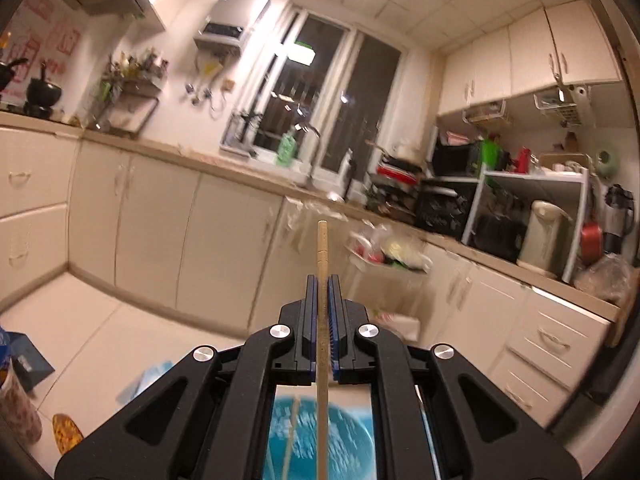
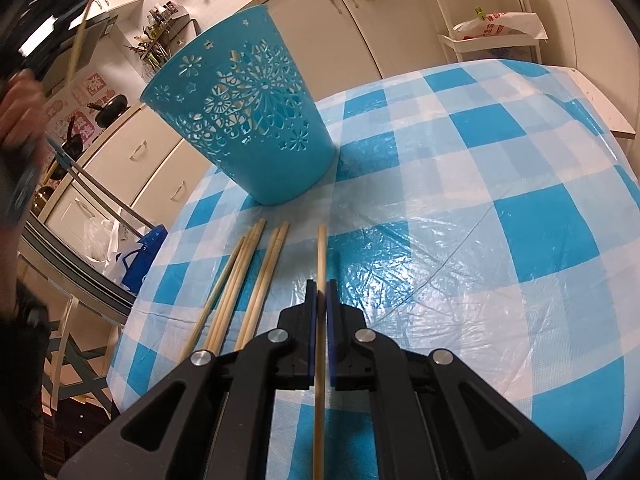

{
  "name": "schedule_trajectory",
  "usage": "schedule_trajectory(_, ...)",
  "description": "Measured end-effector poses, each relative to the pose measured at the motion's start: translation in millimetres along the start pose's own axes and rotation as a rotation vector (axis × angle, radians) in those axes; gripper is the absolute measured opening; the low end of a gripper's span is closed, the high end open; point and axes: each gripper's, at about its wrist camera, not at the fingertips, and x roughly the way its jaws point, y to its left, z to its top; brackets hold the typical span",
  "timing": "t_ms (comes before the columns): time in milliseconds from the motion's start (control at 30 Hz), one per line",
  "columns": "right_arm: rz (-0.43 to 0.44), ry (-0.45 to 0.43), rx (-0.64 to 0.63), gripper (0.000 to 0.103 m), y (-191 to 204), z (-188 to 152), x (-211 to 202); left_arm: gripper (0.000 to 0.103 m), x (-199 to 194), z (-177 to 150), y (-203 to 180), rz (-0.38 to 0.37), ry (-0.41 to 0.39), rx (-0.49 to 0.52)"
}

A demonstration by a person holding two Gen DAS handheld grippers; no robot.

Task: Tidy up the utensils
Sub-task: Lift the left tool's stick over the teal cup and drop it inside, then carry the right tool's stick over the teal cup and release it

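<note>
Your tabletop (image 2: 500, 152) wears a blue-and-white checked cloth under a clear, wrinkled plastic sheet that catches the light. Directly on it you have a blue cut-out plastic bin (image 2: 248, 120), upright near the far left edge. Nearer to you than the bin, a loose bunch of wooden chopsticks (image 2: 240, 280) lies flat on the cloth, ends pointing toward the bin, apart from it.

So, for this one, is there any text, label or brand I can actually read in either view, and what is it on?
None can be quoted.
Pink posters on the far wall: large characters, too blurred to read.
Plastic bag on the white shelf: red print, too small to read.
Blue basket, checked tablecloth, chopsticks and both grippers: no text.
</note>
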Motion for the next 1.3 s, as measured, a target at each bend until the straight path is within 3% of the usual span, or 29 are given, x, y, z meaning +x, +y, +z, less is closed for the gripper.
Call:
schedule_trajectory(100,0.014,-0.002,0.013,0.005,-2,0,-1,0.005,23,-2,-1,0.032,-0.022,-0.007)
schedule_trajectory(233,0.029,-0.004,0.029,0.005,-4,1,-1,0.005,53,-17,0,0.061,0.011,-0.006)
schedule_trajectory(733,0.048,-0.006,0.057,0.005,-10,2,-1,0.006,69,-69,13,0.135,0.120,0.042)
schedule_trajectory(800,0.051,-0.008,0.058,0.005,-10,2,-2,0.012,73,-74,13,0.144,0.178,0.061)
schedule_trajectory(867,0.054,-0.009,0.061,0.005,-11,2,-2,0.041,74,-79,13,0.171,0.236,0.077)
schedule_trajectory(933,0.056,-0.011,0.066,0.005,-12,2,-3,0.052,70,-80,16,0.193,0.251,0.084)
schedule_trajectory(1100,0.058,-0.022,0.072,0.005,-13,2,-5,0.064,39,-79,28,0.217,0.268,0.072)
schedule_trajectory(1300,0.076,-0.066,0.091,0.005,-15,4,-15,0.079,-26,-80,57,0.263,0.253,-0.006)
